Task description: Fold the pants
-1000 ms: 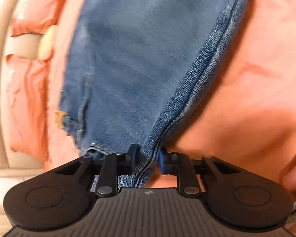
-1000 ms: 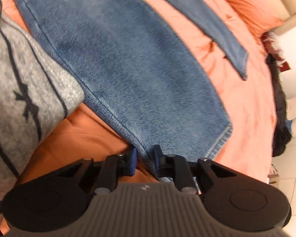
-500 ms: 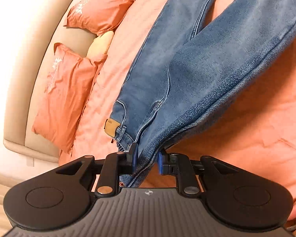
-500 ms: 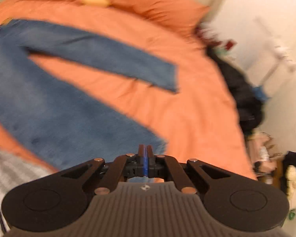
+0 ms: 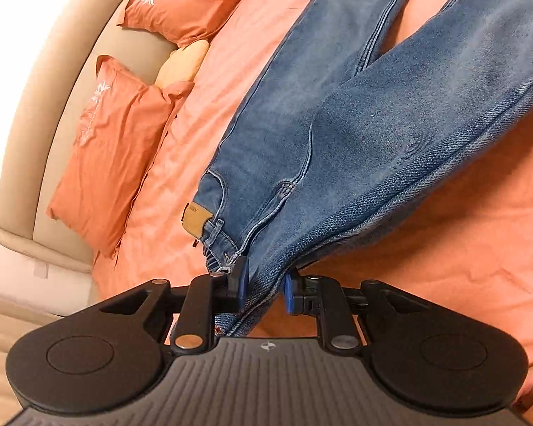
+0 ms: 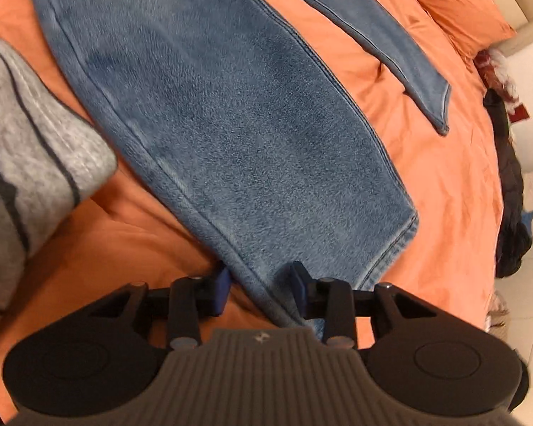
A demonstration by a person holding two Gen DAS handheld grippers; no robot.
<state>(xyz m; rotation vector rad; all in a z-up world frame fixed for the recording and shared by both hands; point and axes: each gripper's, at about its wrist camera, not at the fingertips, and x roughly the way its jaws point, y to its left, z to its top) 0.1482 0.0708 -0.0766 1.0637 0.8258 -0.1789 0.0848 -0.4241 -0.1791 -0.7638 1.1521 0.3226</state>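
Jeans (image 5: 391, 135) lay spread on the orange bed (image 5: 462, 255). Left gripper (image 5: 264, 289) was clamped on their waistband; right gripper (image 6: 261, 289), jaws just opening, straddled a leg's edge near the hem, unclamped.

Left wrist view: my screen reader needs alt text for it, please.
The left gripper pinches the waist edge of blue jeans, whose legs stretch away across an orange bedspread. Two orange pillows lean on a beige headboard.

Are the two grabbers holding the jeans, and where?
The left gripper pinches the jeans at the waistband. The right gripper has just opened; the leg hem lies between its fingers, unpinched.
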